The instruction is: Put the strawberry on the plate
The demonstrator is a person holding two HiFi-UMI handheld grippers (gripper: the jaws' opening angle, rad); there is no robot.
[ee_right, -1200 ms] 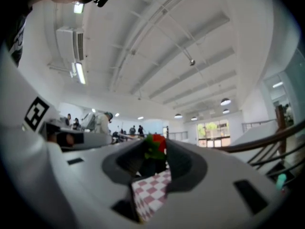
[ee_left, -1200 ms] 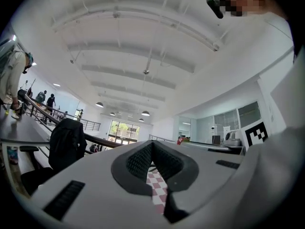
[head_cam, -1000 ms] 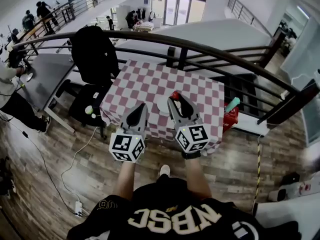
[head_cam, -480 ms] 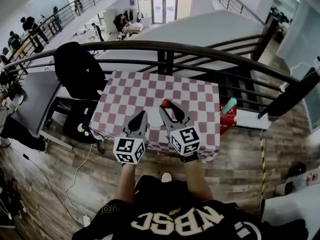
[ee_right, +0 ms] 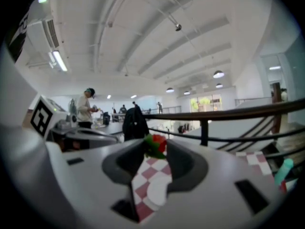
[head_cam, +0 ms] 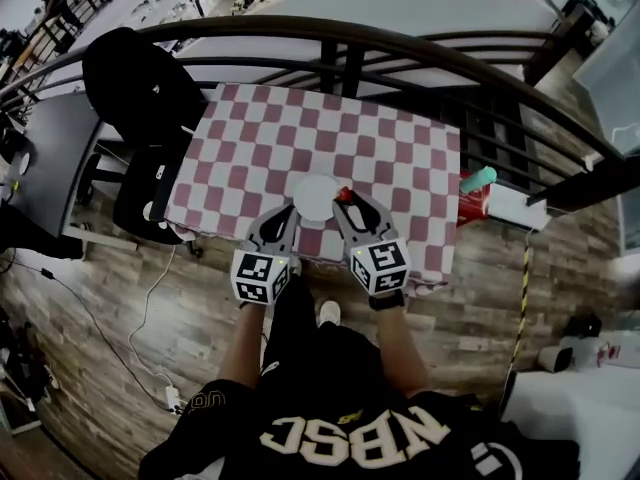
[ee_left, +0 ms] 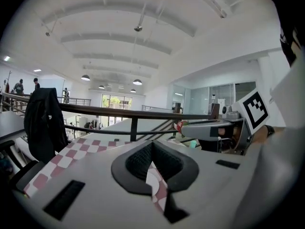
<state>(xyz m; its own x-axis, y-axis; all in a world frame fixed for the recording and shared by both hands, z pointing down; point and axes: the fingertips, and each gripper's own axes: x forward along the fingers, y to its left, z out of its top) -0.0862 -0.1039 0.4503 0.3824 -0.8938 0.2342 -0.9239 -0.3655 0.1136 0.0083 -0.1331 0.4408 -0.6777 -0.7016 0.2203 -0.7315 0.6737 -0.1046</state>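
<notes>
Two sets of tongs, one in each of a person's hands, hang low over a counter [head_cam: 262, 140] covered in a red-and-white checked cloth. The right tongs [head_cam: 347, 201] are clamped on a strawberry [head_cam: 345, 194], which is pinched at their very tips with its green leaves turned toward the handle. Seen from the head, the fruit sits at the right rim of a round white plate [head_cam: 314, 194] that lies near the counter's front edge; whether it touches the plate cannot be told. The left tongs [head_cam: 284, 214] are just beside the plate's lower left rim, their tips pressed together with nothing between them, and checked cloth shows through the gap behind the pads. The two marker cubes sit side by side above the counter's near edge. A dark curved railing [head_cam: 400, 44] runs behind the counter. A black jacket [head_cam: 140, 80] hangs over a chair [head_cam: 150, 193] at the left. A teal object [head_cam: 478, 179] pokes up at the right. Wood-plank floor [head_cam: 180, 348] surrounds the person.
</notes>
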